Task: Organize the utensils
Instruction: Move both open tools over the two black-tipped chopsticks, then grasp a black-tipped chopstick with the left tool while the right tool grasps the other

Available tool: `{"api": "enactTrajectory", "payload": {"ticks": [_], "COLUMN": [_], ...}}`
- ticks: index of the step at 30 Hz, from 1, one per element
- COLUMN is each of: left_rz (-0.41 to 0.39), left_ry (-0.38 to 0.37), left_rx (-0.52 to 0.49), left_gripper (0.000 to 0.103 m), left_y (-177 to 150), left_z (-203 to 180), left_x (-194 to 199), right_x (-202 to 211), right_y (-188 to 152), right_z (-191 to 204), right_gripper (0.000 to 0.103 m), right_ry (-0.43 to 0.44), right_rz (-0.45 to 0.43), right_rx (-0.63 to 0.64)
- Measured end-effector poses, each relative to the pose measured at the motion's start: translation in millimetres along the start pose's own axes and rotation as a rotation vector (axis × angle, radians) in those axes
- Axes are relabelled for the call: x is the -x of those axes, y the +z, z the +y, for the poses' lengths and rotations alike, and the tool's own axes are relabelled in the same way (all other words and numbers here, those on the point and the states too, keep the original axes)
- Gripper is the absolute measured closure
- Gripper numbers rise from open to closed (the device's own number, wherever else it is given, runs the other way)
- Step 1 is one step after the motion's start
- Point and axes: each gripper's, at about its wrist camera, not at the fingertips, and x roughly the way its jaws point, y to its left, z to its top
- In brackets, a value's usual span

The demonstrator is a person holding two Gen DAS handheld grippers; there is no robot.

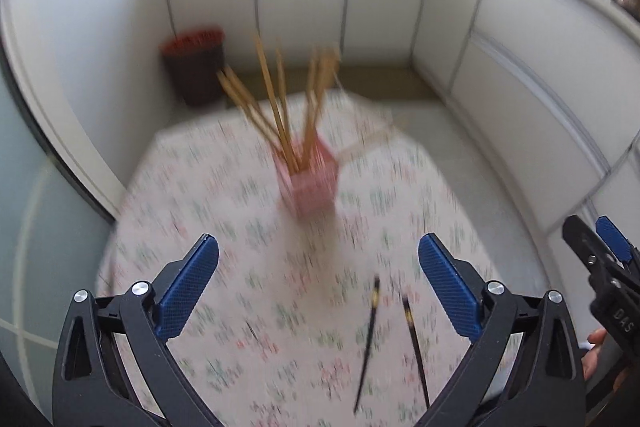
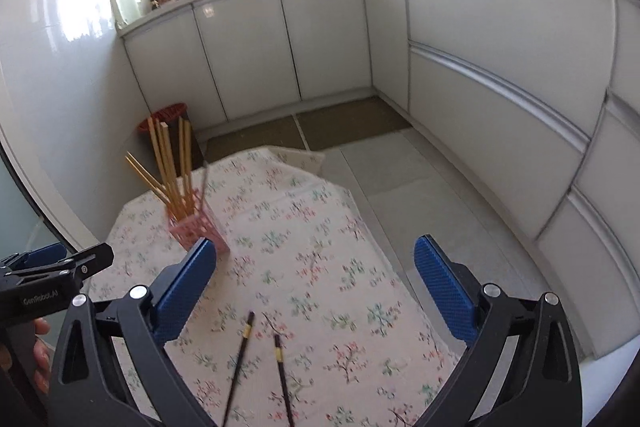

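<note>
A pink slotted holder (image 1: 310, 183) stands on the floral tablecloth (image 1: 240, 247) with several wooden chopsticks (image 1: 276, 99) upright in it; the left wrist view is motion-blurred. It also shows in the right wrist view (image 2: 198, 231) with its chopsticks (image 2: 172, 167). Two dark chopsticks lie loose on the cloth near me, one (image 1: 368, 339) left of the other (image 1: 416, 351); they also show in the right wrist view (image 2: 240, 363), (image 2: 282, 375). My left gripper (image 1: 318, 283) is open and empty above the cloth. My right gripper (image 2: 316, 287) is open and empty above the dark chopsticks.
A dark bin with a red rim (image 1: 194, 67) stands on the floor by the wall behind the table. White cabinets (image 2: 280, 39) run along the back and right. The table's right edge drops to a tiled floor (image 2: 420, 195).
</note>
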Motion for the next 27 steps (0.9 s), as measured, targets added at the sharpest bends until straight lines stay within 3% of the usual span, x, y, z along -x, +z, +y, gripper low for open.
{"api": "enactTrajectory", "payload": {"ticks": [3, 6, 10, 12, 19, 21, 27], "left_rz": [0.194, 0.333, 0.4, 0.433, 0.533, 0.531, 0.518], "left_ry": [-0.028, -0.062, -0.069, -0.074, -0.072, -0.068, -0.058], "left_rx": [0.019, 0.052, 0.036, 0.008, -0.022, -0.034, -0.064], "left_gripper": [0.007, 0.007, 0.009, 0.028, 0.06, 0.077, 0.096], "left_y": [-18.2, -32.7, -41.9, -40.9, -45.1, -45.1, -45.3], "left_z": [-4.6, -7.7, -18.9, -28.0, -55.0, -59.1, -63.9], "left_x": [-57.3, -98.0, -129.4, -143.0, -194.0, -200.7, -206.8], "right_x": [-24.1, -44.4, -61.1, -66.0, -71.3, -73.2, -80.4], "right_y": [-30.6, -53.7, -72.0, -76.1, -81.0, -81.2, -84.0], "right_z": [-31.4, -53.6, -67.0, -69.9, -65.5, -65.6, -66.9], "right_gripper": [0.007, 0.007, 0.007, 0.007, 0.007, 0.007, 0.007], "right_ry": [-0.042, -0.067, -0.084, -0.081, -0.073, -0.074, -0.074], "right_rz": [0.094, 0.166, 0.225, 0.245, 0.27, 0.277, 0.306], "right_rx": [-0.039, -0.079, -0.101, -0.105, -0.062, -0.059, -0.07]}}
